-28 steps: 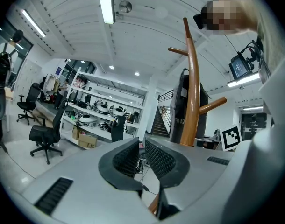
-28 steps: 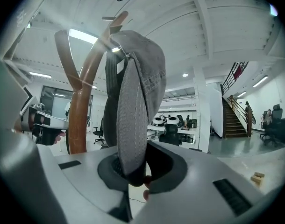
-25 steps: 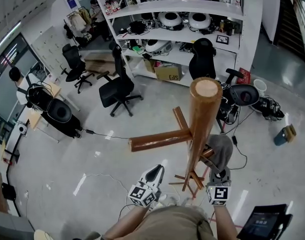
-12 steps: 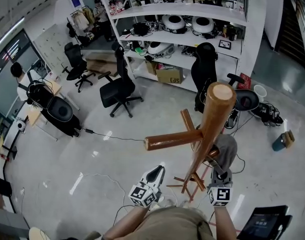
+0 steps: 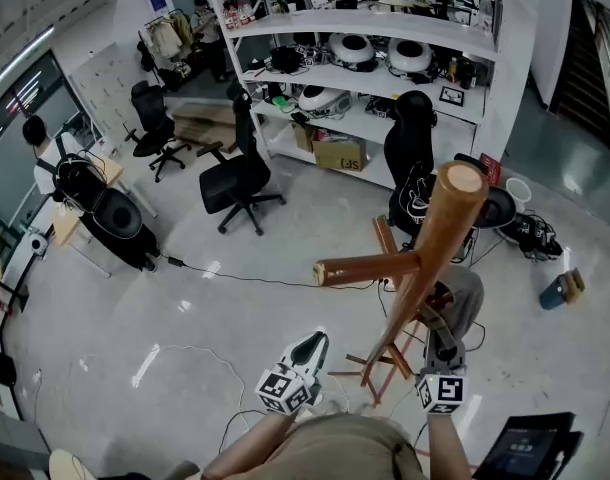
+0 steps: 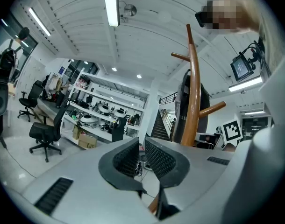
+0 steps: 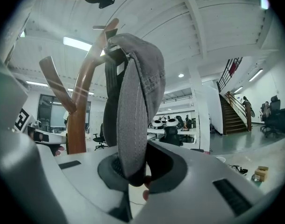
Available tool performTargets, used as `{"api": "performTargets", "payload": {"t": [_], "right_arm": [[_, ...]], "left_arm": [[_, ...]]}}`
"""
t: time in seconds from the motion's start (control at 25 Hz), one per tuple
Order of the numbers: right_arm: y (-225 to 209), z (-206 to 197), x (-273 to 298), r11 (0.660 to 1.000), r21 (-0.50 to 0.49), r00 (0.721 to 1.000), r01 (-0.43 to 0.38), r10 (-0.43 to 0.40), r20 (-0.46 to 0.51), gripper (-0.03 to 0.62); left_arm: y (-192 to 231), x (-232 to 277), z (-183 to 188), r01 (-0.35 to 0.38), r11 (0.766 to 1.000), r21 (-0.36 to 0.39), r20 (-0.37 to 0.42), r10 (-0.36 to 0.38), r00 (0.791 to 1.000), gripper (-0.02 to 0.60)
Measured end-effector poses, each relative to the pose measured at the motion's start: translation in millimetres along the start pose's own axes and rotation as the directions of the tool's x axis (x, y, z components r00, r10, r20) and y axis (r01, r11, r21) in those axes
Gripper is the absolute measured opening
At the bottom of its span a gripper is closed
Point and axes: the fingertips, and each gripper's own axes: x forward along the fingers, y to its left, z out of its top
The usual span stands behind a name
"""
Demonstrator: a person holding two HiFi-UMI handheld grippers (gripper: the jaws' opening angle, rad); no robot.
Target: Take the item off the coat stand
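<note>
Cap is hanging on the right side of the coat stand, low down the post and well under its top. In the right gripper view the grey cap is hanging lengthwise, crown up over a peg and brim pointing down.

Right gripper is clamping the lower edge of the brim. Its jaws are pressing on the grey cloth from both sides, and the gripper is pointing level from the near side. The cap is therefore lying directly ahead of and above this gripper, with its long axis running upright.

Left gripper is idling to the left of the stand, apart from it. Its jaws are standing slightly parted with nothing between them.

Judgement: the right hand is the nearer one and is doing the work. Because the peg seems to be slanting upward from the post, the cap is probably needing a lift up and out to the right before it comes free. Risk: the crown is snagging on the peg if pulled straight back.
</note>
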Motion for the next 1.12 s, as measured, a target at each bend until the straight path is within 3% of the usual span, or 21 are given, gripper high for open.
{"api": "performTargets", "payload": {"t": [1.12], "right_arm": [[-16, 11, -19, 0.999, 0.014, 0.998, 0.050, -0.050, 0.025, 0.037]], "left_arm": [[-5, -2, -8, 0.020, 1.000, -0.008, 0.016, -0.020, 1.000, 0.025]]}}
